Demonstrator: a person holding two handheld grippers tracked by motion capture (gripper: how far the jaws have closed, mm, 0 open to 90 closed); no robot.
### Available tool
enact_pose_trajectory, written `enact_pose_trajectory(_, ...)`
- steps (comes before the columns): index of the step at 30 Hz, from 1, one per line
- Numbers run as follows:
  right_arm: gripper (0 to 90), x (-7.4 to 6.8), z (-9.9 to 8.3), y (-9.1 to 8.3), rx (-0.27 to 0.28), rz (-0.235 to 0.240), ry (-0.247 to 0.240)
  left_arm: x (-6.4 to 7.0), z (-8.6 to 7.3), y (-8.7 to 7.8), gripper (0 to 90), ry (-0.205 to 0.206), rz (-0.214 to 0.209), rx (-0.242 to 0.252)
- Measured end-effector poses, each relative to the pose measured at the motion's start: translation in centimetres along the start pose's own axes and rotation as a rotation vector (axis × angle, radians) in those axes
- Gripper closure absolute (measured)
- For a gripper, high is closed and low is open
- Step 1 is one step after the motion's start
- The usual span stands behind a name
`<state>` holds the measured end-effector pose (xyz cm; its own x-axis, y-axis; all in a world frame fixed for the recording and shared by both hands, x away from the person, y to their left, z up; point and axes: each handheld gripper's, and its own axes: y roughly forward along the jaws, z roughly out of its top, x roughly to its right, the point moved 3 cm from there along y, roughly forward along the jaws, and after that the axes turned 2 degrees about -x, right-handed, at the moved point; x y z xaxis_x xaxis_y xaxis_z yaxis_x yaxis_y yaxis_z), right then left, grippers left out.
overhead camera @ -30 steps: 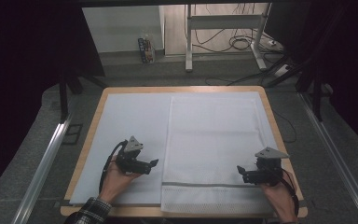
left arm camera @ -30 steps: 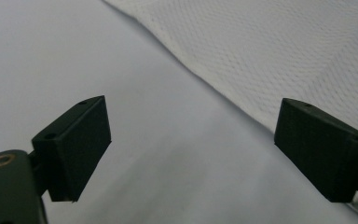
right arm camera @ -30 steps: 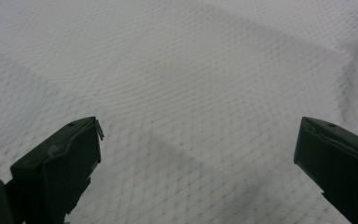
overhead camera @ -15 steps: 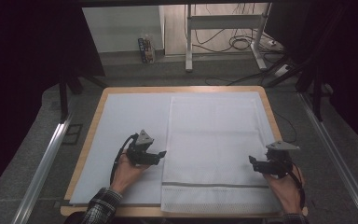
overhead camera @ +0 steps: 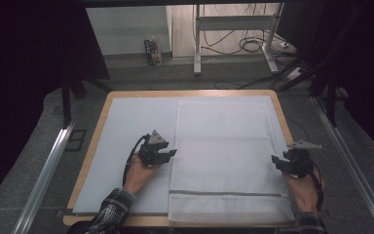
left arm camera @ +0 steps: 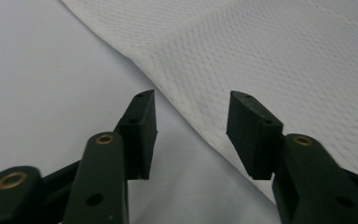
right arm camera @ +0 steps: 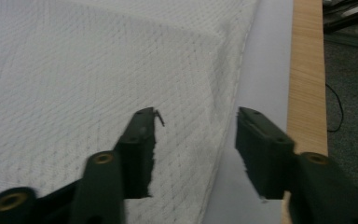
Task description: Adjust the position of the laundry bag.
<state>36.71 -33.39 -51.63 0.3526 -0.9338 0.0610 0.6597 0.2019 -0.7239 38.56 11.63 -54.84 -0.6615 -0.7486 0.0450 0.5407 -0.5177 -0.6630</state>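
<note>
Two wide-open grippers flank your white cloth [overhead camera: 224, 156], which lies lengthwise away from you: your left gripper [overhead camera: 168, 155] straddles its left edge, your right gripper [overhead camera: 278, 162] its right edge, both equally near, jaws empty.

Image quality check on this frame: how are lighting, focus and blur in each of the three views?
High view: table evenly lit, surroundings nearly black, cloth weave not resolved. Left gripper view: left gripper jaws and the cloth edge between them fairly sharp, far cloth soft. Right gripper view: right gripper jaw edges smeared, probably motion blur, while the cloth weave is crisp.
</note>
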Motion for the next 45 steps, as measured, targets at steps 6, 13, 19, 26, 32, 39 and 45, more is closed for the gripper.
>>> enact_pose_trajectory(6,65.8,0.2,0.9,1.2,-0.022,-0.049,-0.039,-0.4,0.2,1.3,59.7,0.004,0.032,-0.024)
enact_pose_trajectory(13,77.1,0.8,0.8,1.3,-0.021,-0.036,-0.033,-0.6,0.3,2.2,60.1,0.003,0.045,-0.031)
enact_pose_trajectory(19,73.4,0.8,0.7,1.6,-0.023,-0.029,-0.038,-0.6,0.7,2.7,61.2,0.012,0.043,-0.041)
enact_pose_trajectory(26,76.7,1.4,0.3,2.3,-0.083,-0.044,-0.01,0.0,0.9,3.0,68.9,0.028,-0.001,-0.057)
enact_pose_trajectory(32,87.4,1.4,0.3,2.3,-0.093,-0.006,0.019,0.4,0.9,3.1,86.6,-0.002,-0.016,-0.058)
enact_pose_trajectory(39,88.0,1.1,0.5,2.1,-0.088,-0.005,-0.004,0.2,0.9,2.9,89.1,-0.012,-0.029,-0.059)
enact_pose_trajectory(45,88.0,0.9,0.5,2.0,-0.082,0.009,-0.015,0.1,0.9,2.5,89.2,0.003,-0.032,-0.065)
